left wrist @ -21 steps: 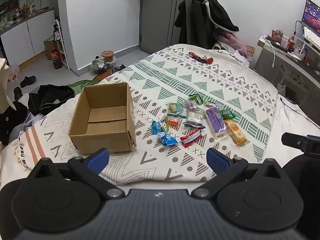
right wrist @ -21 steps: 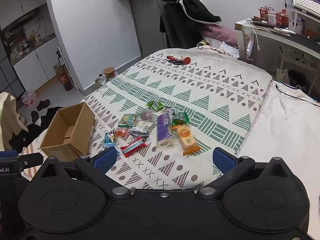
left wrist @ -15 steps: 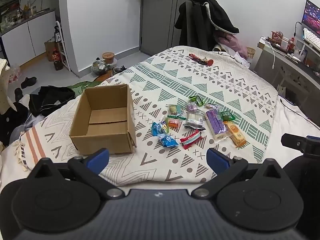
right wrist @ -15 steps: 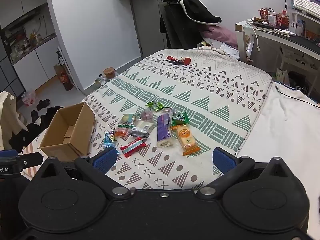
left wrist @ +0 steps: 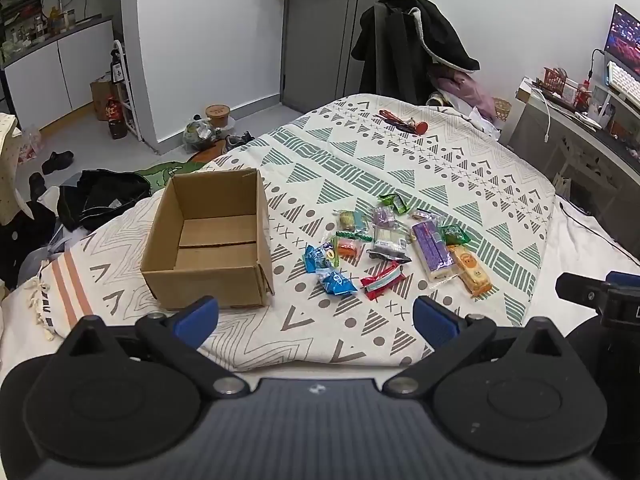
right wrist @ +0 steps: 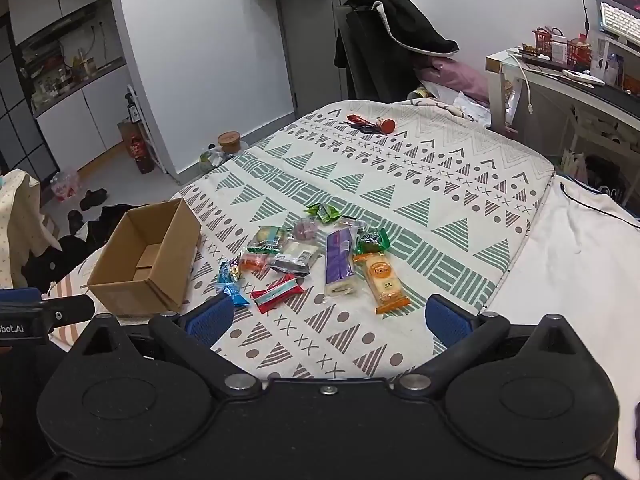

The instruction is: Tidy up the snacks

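Snacks (left wrist: pixel 394 250) lie scattered in a loose cluster on the patterned bedspread (left wrist: pixel 420 168), toward its near edge and right of a cardboard box (left wrist: pixel 208 240). Box is open-topped, upright, nothing visible inside; sits near the bedspread's near left corner, apart from the wrappers.

Cluster, from the left wrist view:
- blue packet (left wrist: pixel 335 281) nearest the box, a second blue one touching it just behind
- red-and-white bar (left wrist: pixel 382 280) at the near side, tilted
- long purple pack (left wrist: pixel 432 250) lying lengthwise, with an orange-wrapped cake (left wrist: pixel 470 270) just beside it on the right
- green packet (left wrist: pixel 394 203) at the far side of the group
- small dark green packet (left wrist: pixel 454 235) touching the purple pack's far end
- clear and grey wrappers in the middle, overlapping; print too small to read

Left gripper (left wrist: pixel 316 314): blue fingertips spread wide, nothing between them, held over the near edge of the bedspread, short of the snacks.

Right gripper (right wrist: pixel 330 318): fingertips likewise wide apart, nothing held, over the near edge; the orange-wrapped cake and red bar lie just ahead of it.

Far end of the bedspread: a red object (left wrist: pixel 402 122), well apart from the snacks. Beyond the bed, a chair draped with a black coat (left wrist: pixel 416 44). Desk (right wrist: pixel 568 88) to the right with clutter on top.
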A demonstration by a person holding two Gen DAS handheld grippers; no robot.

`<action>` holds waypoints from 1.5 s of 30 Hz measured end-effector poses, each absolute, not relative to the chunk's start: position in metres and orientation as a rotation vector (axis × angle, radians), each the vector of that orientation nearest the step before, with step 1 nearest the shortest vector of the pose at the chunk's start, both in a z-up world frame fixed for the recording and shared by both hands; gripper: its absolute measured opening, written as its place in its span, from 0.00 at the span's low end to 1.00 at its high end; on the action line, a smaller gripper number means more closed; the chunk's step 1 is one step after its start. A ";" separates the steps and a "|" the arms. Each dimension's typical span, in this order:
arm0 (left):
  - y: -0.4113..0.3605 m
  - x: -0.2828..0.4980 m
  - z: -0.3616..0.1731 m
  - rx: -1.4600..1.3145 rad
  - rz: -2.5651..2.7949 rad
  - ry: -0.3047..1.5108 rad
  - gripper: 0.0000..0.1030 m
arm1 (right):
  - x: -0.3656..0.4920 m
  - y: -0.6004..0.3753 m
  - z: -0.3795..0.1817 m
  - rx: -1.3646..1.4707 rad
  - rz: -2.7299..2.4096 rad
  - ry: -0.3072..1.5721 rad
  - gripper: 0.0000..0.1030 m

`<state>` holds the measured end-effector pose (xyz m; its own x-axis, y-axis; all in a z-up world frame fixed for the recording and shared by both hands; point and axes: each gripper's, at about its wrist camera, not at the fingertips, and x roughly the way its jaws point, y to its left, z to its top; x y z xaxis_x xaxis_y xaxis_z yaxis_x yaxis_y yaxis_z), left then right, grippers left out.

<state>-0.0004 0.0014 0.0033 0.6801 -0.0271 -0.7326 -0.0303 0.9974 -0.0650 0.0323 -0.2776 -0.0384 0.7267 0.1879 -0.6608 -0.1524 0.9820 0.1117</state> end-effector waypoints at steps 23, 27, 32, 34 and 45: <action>0.006 -0.004 0.016 -0.092 0.007 0.809 1.00 | 0.027 -0.269 -0.036 0.042 0.186 0.731 1.00; 0.006 -0.005 0.019 -0.102 0.013 0.799 1.00 | 0.026 -0.268 -0.035 0.043 0.182 0.733 1.00; 0.006 -0.009 0.022 -0.111 0.007 0.792 1.00 | 0.024 -0.268 -0.034 0.044 0.181 0.729 1.00; 0.007 -0.010 0.021 -0.114 0.007 0.790 1.00 | 0.025 -0.267 -0.034 0.044 0.181 0.733 1.00; 0.007 -0.011 0.020 -0.119 0.006 0.783 1.00 | 0.024 -0.268 -0.035 0.048 0.179 0.729 1.00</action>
<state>-0.0111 0.0073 0.0199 0.7089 -0.0389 -0.7042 -0.0494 0.9933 -0.1047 0.0242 -0.2682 -0.0350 0.7314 0.1793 -0.6580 -0.1460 0.9836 0.1058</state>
